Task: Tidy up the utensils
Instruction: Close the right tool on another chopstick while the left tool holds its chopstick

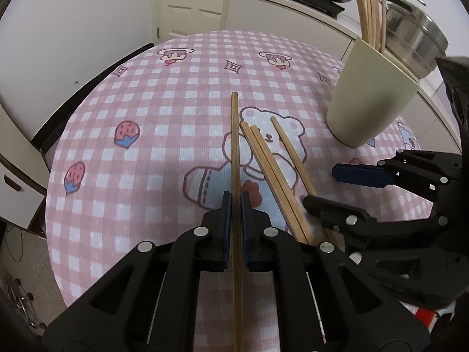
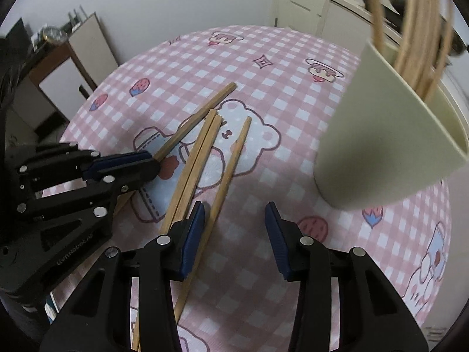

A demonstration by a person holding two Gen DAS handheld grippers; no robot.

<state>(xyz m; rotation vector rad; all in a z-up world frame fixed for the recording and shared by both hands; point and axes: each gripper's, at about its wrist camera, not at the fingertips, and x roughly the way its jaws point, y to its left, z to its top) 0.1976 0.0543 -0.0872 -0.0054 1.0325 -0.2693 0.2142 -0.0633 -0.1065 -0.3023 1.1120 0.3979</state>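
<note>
Clamping one chopstick [image 1: 235,146], left gripper [image 1: 236,202] is holding it just over the tablecloth [image 1: 152,135]. Right gripper [image 2: 234,220] is standing apart w/ a loose chopstick [image 2: 228,173] btwn its jaws. Only right view is showing inside the cup [image 2: 378,135].

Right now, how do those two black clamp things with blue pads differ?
The left gripper is shut on one wooden chopstick; the right gripper is open, gripping nothing. The left's chopstick runs between its pads; the right's inner pad sits beside a loose chopstick. Both point down at the checked tablecloth.
</note>
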